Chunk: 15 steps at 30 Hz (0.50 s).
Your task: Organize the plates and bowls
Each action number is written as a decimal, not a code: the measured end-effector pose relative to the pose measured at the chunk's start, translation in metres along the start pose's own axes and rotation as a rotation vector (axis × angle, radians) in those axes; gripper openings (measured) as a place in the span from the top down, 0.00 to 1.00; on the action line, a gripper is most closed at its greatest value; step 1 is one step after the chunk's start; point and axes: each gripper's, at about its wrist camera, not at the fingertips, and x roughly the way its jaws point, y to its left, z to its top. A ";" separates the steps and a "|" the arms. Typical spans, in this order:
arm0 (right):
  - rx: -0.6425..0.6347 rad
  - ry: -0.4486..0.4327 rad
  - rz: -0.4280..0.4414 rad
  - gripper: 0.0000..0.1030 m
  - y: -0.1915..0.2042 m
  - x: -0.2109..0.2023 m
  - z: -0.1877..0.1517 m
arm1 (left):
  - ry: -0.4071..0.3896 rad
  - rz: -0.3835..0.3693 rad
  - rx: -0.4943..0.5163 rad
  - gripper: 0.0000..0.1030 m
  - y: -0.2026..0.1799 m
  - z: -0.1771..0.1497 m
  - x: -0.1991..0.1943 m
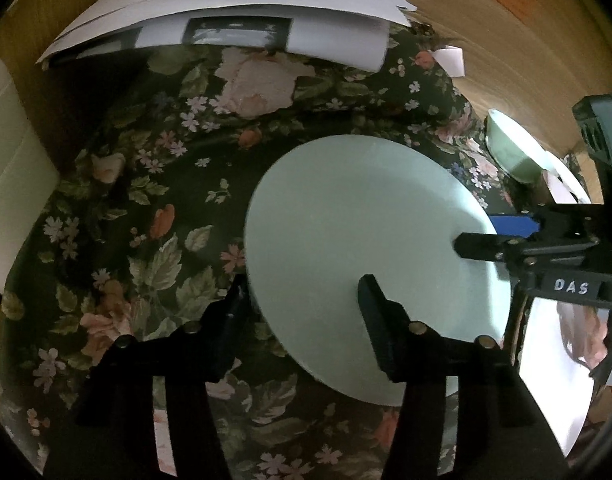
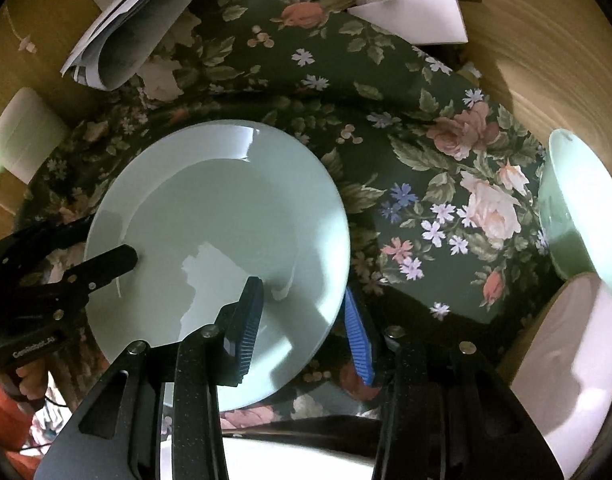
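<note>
Fingers of both grippers spread, straddling plate rim; plate round, face up.

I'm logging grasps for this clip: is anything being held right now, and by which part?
The pale green plate is straddled at opposite rim edges by both the left gripper and the right gripper. Neither jaw pair has visibly closed.

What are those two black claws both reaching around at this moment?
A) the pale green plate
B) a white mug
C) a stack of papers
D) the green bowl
A: both the left gripper and right gripper straddle opposite edges of the pale green plate, jaws open; the green bowl sits apart, untouched.
</note>
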 end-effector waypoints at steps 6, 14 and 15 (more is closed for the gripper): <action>0.015 -0.031 -0.002 0.64 0.006 -0.001 -0.011 | -0.001 -0.001 0.003 0.50 -0.012 0.005 0.008; 0.041 -0.108 0.016 0.65 -0.004 -0.026 -0.013 | -0.025 -0.042 -0.015 0.50 -0.008 0.005 -0.009; 0.043 -0.113 0.017 0.65 -0.003 -0.031 -0.015 | -0.033 -0.040 -0.009 0.50 -0.008 0.005 -0.013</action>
